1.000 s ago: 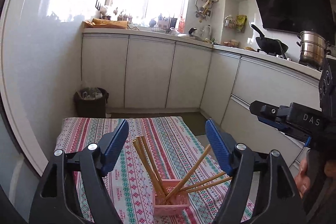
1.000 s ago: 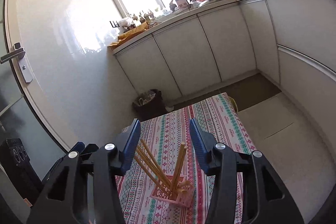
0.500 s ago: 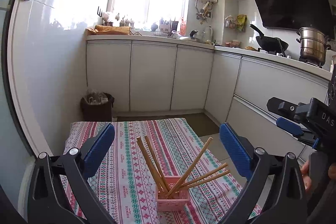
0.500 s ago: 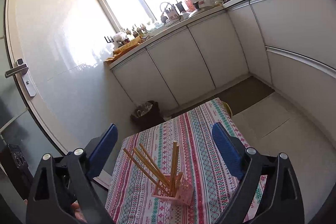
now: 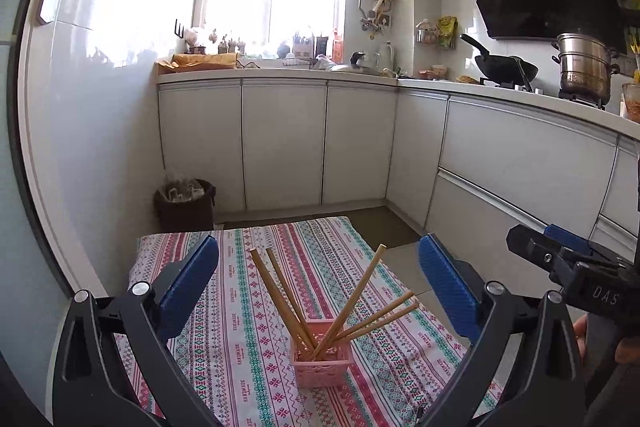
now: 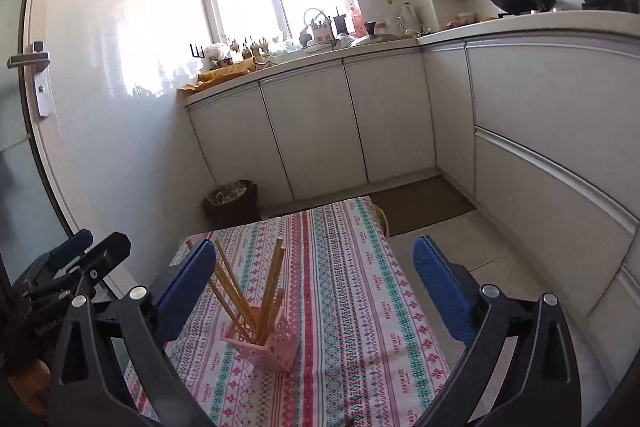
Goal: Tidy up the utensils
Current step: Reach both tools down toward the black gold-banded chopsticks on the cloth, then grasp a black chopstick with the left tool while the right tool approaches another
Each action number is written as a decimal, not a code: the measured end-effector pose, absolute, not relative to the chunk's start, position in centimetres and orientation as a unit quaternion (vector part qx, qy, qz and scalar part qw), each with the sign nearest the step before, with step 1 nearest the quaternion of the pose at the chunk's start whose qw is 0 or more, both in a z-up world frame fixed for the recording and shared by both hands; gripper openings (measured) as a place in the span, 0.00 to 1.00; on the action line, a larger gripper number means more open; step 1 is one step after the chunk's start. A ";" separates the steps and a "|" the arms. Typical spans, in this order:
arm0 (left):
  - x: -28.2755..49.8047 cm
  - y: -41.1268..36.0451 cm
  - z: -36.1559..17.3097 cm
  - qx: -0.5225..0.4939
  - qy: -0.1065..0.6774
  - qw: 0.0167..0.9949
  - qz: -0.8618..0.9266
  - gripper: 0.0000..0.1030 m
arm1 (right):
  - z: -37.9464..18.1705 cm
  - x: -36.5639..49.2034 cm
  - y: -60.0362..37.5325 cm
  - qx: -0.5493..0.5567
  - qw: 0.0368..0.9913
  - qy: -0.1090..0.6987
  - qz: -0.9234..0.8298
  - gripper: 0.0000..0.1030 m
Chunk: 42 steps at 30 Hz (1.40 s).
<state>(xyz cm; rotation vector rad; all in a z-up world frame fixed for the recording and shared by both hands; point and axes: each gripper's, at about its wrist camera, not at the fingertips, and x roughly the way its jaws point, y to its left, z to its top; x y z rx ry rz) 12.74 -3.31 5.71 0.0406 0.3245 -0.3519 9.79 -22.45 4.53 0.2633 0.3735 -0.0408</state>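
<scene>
Both grippers have backed off from the basket [image 5: 322, 357] and spread their jaws: the left gripper [image 5: 318, 285] stands wide and empty, the right gripper [image 6: 314, 285] is just finishing opening, nothing between. All chopsticks [image 5: 356, 301] seen stand fanned in the basket, mid-worktop [image 6: 352, 267]. Nothing looks left loose around the basket; the task seems done.

My right gripper [image 6: 314, 285] is opening its blue-padded jaws, nothing between them. Beyond them a small pink perforated plastic basket [image 6: 269, 349] stands on the red, green and white patterned tablecloth [image 6: 352, 267], with several long wooden chopsticks [image 6: 240, 291] leaning inside it.
</scene>
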 end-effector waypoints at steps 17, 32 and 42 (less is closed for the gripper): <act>9.4 -8.1 -3.1 0.131 0.313 0.901 -0.270 0.93 | -2.5 2.0 -24.5 0.030 0.964 0.245 -0.100 0.93; 13.3 -12.5 -16.0 0.209 0.522 0.779 -0.276 0.59 | -8.3 2.8 -26.1 0.017 0.922 0.382 -0.065 0.93; 15.6 -13.3 -19.5 0.156 0.627 0.722 -0.248 0.49 | -12.5 4.1 -28.8 0.132 0.855 0.500 -0.021 0.93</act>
